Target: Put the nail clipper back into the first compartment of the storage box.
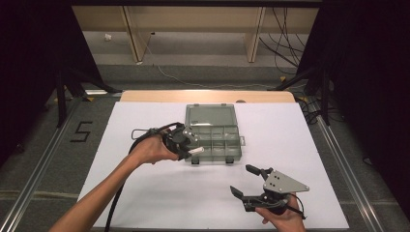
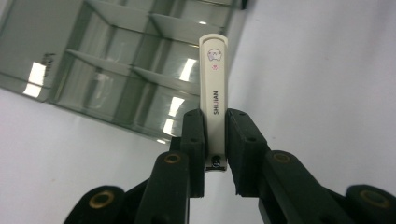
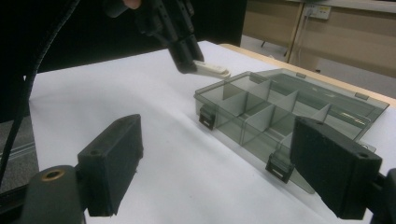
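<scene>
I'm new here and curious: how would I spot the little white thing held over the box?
On the white table lies an open smoky-grey clear plastic compartment box. At its left front corner, the left gripper clamps a slim cream-white nail clipper. It alone is pale, with a small cartoon face and dark lettering.

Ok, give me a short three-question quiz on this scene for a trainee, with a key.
1. True or false: the left gripper is shut on the white nail clipper.
2. How do the jaws of the right gripper stand? A) clamped on the box lid B) wide apart with nothing between them C) shut on a cable
3. Fill in: the lid of the smoky compartment box is ____.

Key
1. True: the pads press on the clipper's two sides, and it hangs above the box's near left corner.
2. B.
3. Open: it lies flat on the white table cover behind the compartments.
</scene>
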